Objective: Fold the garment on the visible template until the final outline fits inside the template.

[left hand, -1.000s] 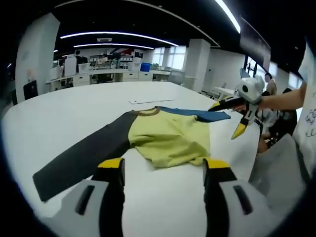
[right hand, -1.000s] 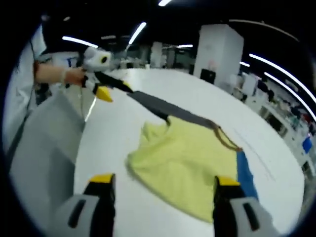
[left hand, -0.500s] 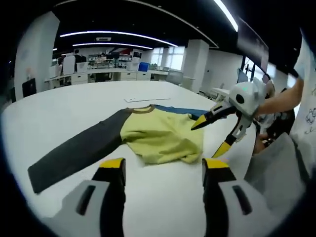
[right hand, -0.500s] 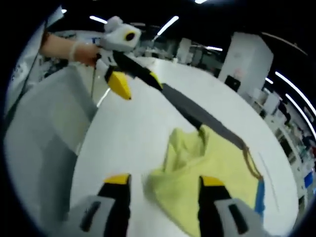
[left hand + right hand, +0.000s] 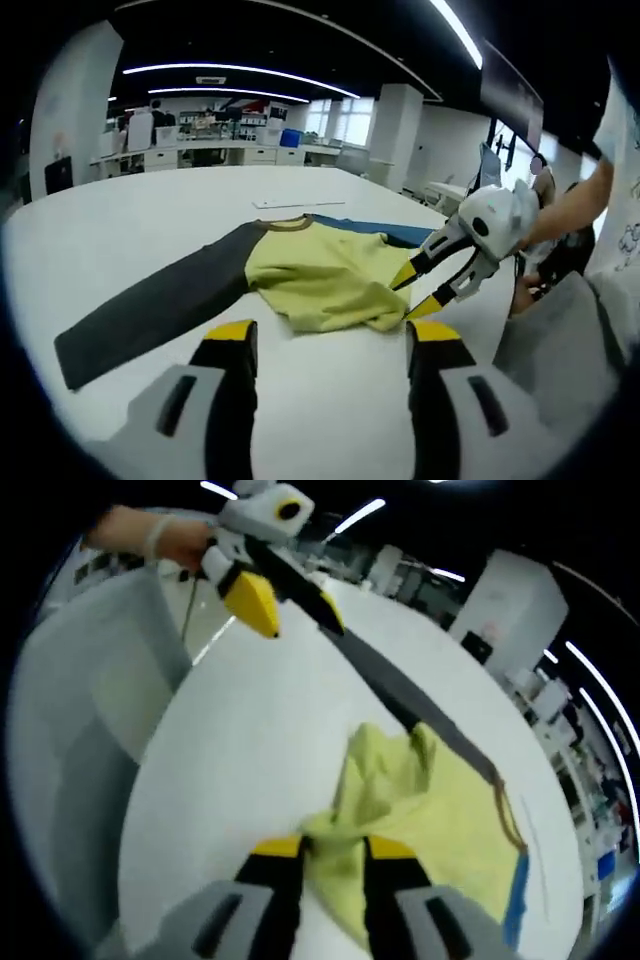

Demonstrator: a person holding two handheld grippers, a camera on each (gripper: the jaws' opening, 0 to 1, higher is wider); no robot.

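Presently: right gripper (image 5: 333, 847) nearly closed, pinching yellow garment (image 5: 440, 815) hem, lower centre; left gripper (image 5: 330, 335) wide open, empty above tabletop (image 5: 130, 230).

Bright, even light from ceiling strip lights (image 5: 235, 70); white table (image 5: 120, 225) glows, shadows soft. Strong fisheye bend at edges in both views. Right gripper view is motion-blurred, soft; left gripper view sharper, distant desks hazy.

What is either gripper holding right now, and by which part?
The right gripper pinches the shirt at the near edge of its yellow body. The left gripper is open and holds nothing.
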